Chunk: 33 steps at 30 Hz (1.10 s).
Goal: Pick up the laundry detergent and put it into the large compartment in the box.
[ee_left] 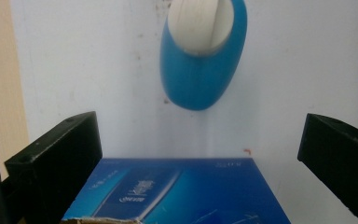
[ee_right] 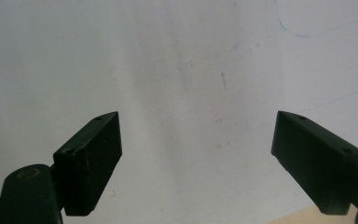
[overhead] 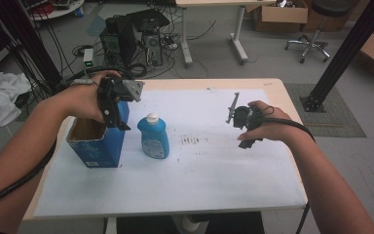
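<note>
A blue cardboard box [overhead: 95, 146] with an open top stands at the left of the white sheet [overhead: 214, 170]. Just to its right a blue bottle [overhead: 153, 137] with a white cap stands upright. My left gripper [overhead: 116, 119] hovers over the box's right rim, open and empty. In the left gripper view the box's blue side [ee_left: 182, 191] lies below the left gripper [ee_left: 200, 135], and the bottle [ee_left: 203, 60] is farther ahead. My right gripper [overhead: 247, 140] hangs above the bare sheet right of centre. In the right gripper view the right gripper [ee_right: 196, 140] is open with nothing between its jaws.
The sheet covers most of a wooden table [overhead: 277, 85]. On the floor beyond the far edge are computer towers [overhead: 126, 41] and tangled cables. A black post [overhead: 343, 53] stands off the right corner. Smudges [overhead: 192, 141] mark the sheet's middle.
</note>
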### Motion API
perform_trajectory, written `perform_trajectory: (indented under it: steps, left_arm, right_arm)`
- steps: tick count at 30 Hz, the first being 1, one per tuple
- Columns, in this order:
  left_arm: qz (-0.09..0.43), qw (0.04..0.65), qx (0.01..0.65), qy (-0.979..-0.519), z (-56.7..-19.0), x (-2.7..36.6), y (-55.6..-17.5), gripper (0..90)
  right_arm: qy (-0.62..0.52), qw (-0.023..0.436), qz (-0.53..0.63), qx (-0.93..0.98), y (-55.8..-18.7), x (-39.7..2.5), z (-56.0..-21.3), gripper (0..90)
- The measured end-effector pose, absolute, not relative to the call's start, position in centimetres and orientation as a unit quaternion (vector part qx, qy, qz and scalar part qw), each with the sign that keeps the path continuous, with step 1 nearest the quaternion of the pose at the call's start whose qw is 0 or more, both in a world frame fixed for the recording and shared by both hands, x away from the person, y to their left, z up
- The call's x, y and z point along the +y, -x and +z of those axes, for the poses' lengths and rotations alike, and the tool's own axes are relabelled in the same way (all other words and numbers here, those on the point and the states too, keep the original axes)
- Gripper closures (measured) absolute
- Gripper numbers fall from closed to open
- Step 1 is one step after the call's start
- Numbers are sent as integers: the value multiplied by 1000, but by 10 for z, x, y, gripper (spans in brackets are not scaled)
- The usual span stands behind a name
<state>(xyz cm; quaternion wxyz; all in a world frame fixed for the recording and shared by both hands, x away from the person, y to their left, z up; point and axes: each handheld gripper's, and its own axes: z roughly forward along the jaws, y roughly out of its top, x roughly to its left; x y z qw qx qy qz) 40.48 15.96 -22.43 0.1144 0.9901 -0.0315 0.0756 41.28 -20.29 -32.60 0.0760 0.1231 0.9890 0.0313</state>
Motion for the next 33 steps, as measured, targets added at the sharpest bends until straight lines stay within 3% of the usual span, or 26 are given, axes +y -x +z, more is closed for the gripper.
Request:
perform_trajectory:
  steps: [33]
  left_arm:
    - [52,108,-164,-979,-236,114,-414,1]
  right_arm:
    - [-134,100,40,985,-399,-211,-320,162]
